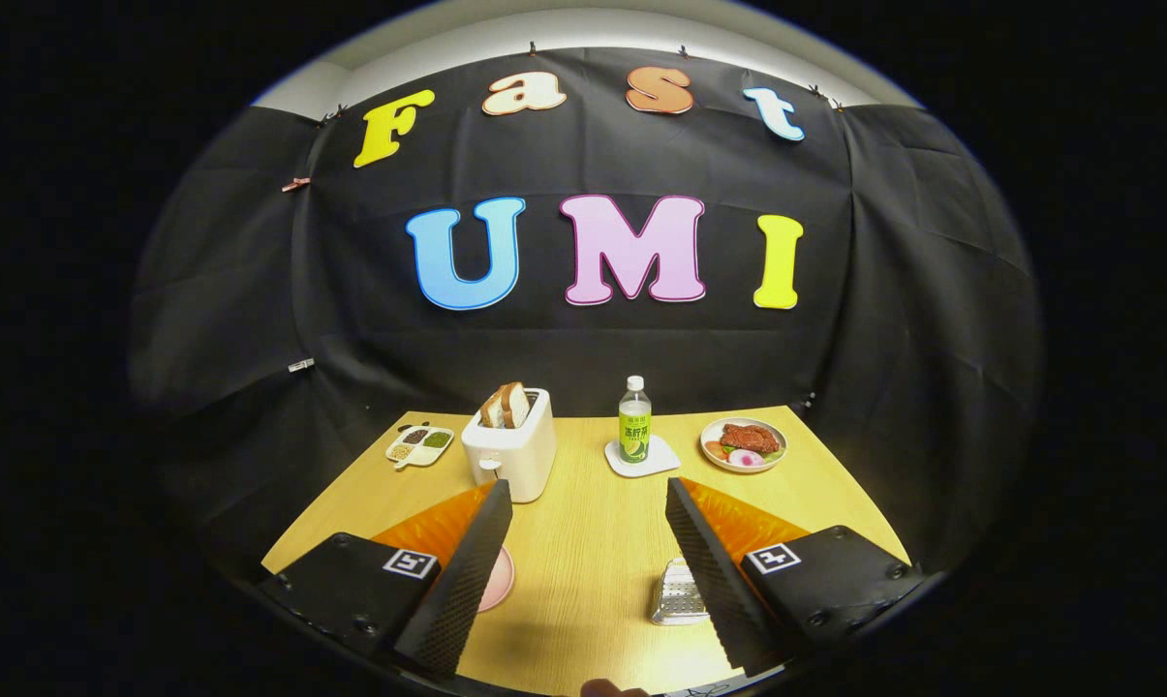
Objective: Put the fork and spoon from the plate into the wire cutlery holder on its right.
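— Start at the left. What stands on the table point(583, 561)?

— Far left, middle of the frame: a small divided dish point(419, 445) with seeds or grains in its sections. Just right of it, a white toaster point(511, 450) with bread slices point(506, 405) standing in its slots.

— Lower down?

— The edge of a pink plate point(498, 579), mostly hidden behind the left finger. I cannot tell what lies on it.

— The gripper point(589, 492) itself?

— Jaws spread wide, nothing between them but bare table. They touch no object.

— Centre?

— A bottle point(634, 420) with a green label, upright on a white coaster point(643, 457), beyond the fingertips.

— And right?

— Lower right of centre, the wire cutlery holder point(678, 592), a metal mesh piece, sits on the table against the inner side of the right finger, partly covered by it. Its contents cannot be made out. Farther back, right of the bottle, a round plate of food point(744, 443) with a brown piece and a pale slice.
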A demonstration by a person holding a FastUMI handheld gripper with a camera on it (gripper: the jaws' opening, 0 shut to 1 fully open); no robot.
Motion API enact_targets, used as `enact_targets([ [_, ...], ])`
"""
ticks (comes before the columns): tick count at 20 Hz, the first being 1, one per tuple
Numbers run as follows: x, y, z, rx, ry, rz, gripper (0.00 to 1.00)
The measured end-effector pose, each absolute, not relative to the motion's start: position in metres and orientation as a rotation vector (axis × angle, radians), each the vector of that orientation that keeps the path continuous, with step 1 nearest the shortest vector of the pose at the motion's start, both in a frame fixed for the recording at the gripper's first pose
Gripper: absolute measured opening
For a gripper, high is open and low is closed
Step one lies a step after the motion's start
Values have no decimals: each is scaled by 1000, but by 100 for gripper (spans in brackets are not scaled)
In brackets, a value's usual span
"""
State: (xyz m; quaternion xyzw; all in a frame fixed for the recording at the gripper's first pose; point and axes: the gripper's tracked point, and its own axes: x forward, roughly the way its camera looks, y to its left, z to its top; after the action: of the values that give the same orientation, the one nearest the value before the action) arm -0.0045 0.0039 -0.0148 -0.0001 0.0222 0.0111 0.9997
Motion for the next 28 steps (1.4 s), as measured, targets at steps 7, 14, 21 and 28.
enact_targets([
  [7, -4, 9, -16, -1, 51, 35, 99],
  [14, 0, 16, -28, -8, 90, 54, 99],
  [21, 23, 82, -70, -71, 232, 205, 99],
  [28, 54, 148, -145, -160, 470, 352, 100],
])
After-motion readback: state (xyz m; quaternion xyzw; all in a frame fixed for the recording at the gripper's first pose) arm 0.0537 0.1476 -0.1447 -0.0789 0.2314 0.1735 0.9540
